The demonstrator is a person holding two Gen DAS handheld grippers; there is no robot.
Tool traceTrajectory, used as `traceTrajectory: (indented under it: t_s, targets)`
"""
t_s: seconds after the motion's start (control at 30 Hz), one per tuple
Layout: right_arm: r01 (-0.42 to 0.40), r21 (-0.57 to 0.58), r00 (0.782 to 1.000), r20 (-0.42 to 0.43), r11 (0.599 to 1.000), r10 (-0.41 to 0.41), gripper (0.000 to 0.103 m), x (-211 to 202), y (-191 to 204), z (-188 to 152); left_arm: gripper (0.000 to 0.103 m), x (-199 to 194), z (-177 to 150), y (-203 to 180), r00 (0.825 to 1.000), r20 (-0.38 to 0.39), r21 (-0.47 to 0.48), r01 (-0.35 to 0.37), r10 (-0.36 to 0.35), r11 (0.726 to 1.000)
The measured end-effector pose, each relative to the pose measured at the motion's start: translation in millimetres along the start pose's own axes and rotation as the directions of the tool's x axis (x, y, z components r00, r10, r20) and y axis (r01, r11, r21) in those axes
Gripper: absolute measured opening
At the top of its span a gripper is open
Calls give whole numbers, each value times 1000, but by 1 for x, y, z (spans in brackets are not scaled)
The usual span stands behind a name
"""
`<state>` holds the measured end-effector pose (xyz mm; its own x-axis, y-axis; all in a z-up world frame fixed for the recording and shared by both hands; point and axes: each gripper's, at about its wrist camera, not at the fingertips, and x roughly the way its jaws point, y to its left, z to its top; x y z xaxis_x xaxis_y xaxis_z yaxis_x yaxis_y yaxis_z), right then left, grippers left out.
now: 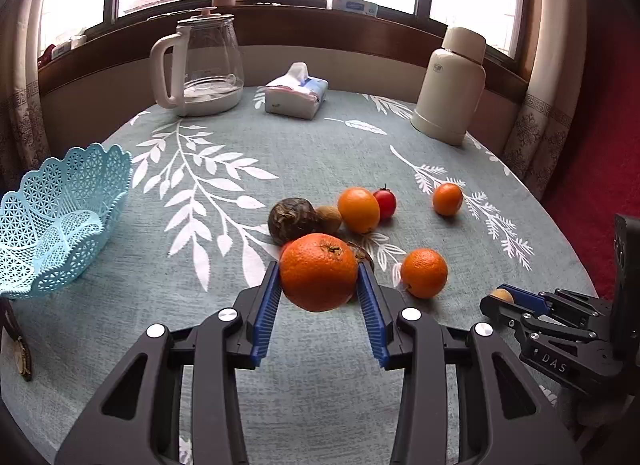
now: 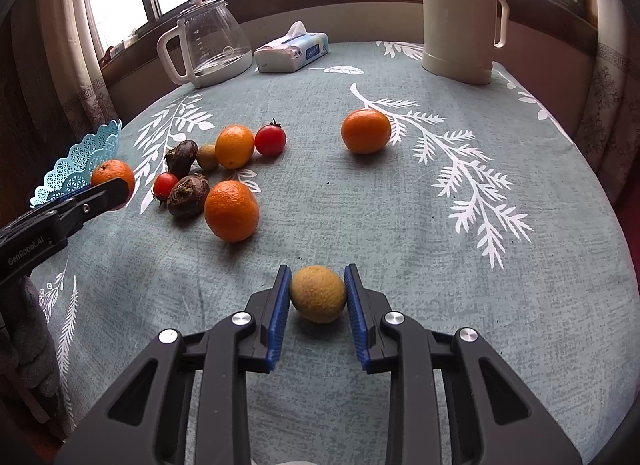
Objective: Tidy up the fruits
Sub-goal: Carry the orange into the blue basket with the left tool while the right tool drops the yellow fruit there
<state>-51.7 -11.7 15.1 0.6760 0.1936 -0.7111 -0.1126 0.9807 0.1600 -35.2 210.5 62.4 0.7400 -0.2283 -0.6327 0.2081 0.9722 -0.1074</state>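
Observation:
My left gripper (image 1: pixel 318 269) is shut on a large orange (image 1: pixel 318 271), held just above the cloth in front of the fruit pile. The pile holds a dark wrinkled fruit (image 1: pixel 292 221), a kiwi (image 1: pixel 329 219), an orange (image 1: pixel 359 209), a cherry tomato (image 1: pixel 385 203) and two mandarins (image 1: pixel 424 273). A light blue lattice basket (image 1: pixel 80 169) stands at the left, apart from the gripper. My right gripper (image 2: pixel 317 271) is shut on a small yellow-brown round fruit (image 2: pixel 318 293) low over the cloth. The left gripper (image 2: pixel 116 189) with its orange (image 2: pixel 112 175) shows beside the basket (image 2: pixel 88 153).
At the back of the round table stand a glass kettle (image 1: pixel 200 65), a tissue pack (image 1: pixel 296 91) and a cream thermos (image 1: pixel 450 85). A lone mandarin (image 2: pixel 365 131) lies mid-table. A wristwatch (image 1: pixel 22 353) lies near the left edge. The table edge curves close on the right.

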Motion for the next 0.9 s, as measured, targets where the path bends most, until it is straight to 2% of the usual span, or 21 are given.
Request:
traceTrajectory:
  t_s: [0.17,0.43,0.7,0.9]
  targets:
    - [-31,48,999,8,998,31,28,-2,-3,1,40,-17,12,26,996,56,-44,-60,62,997]
    - [-42,36,999,0,998,42,28,-1,8,1,40,-40,25,77,974,115,-139,-181,197,974]
    - [-25,42,1000,-8,999,26,28,-1,9,1,40,-55,31,124,938,145,-203,-282,314,938]
    - [-45,31,999,7,999,45,28,-4,21,8,40,-52,31,167,906,118,-263,-367,407,892]
